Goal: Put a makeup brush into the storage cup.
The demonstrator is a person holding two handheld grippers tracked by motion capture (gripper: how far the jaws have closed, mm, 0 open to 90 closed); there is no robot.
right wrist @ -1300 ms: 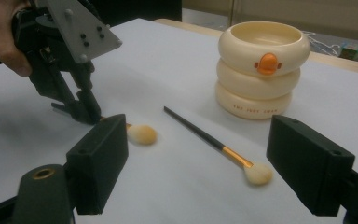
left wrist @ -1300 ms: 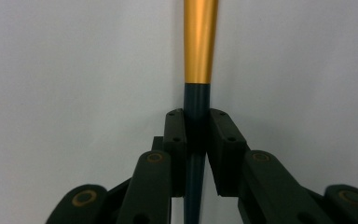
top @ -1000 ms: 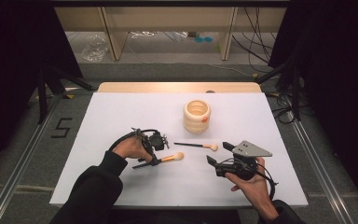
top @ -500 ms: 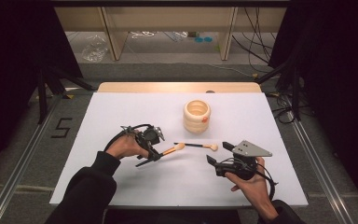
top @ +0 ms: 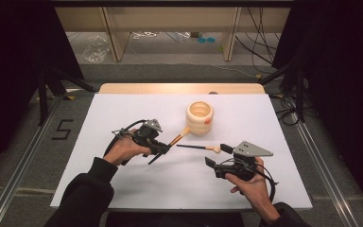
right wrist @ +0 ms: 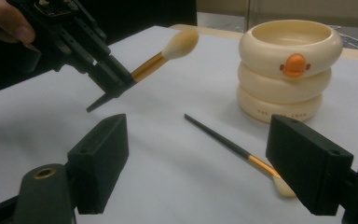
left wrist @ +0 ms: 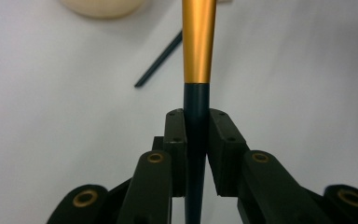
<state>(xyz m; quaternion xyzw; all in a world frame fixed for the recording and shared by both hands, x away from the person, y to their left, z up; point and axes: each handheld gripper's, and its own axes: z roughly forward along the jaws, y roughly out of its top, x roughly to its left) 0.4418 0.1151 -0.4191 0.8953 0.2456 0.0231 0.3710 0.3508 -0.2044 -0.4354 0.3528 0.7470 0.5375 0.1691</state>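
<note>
My left gripper (top: 163, 148) (left wrist: 196, 128) is shut on the dark handle of a makeup brush (top: 177, 138) (left wrist: 198, 42) with a gold ferrule. It holds the brush off the white table, cream head tilted up beside the cream ringed cup (top: 200, 118) (right wrist: 286, 70), which has an orange spot. In the right gripper view the held brush (right wrist: 163, 56) hangs clear of the table under the left gripper (right wrist: 100, 70). A second brush (top: 196, 147) (right wrist: 233, 147) (left wrist: 161, 58) lies flat between the two grippers. My right gripper (top: 217, 155) (right wrist: 205, 149) stands open near that brush's head, holding nothing.
The white table sheet (top: 123, 109) has free room at the left and the back. A wooden strip (top: 179, 88) runs along the far edge. Shelf legs, cables and floor rails lie beyond and beside the table.
My left gripper has raised the brush off the table and carried it forward and right, so its head is now beside the cup. The right gripper has stayed put.
</note>
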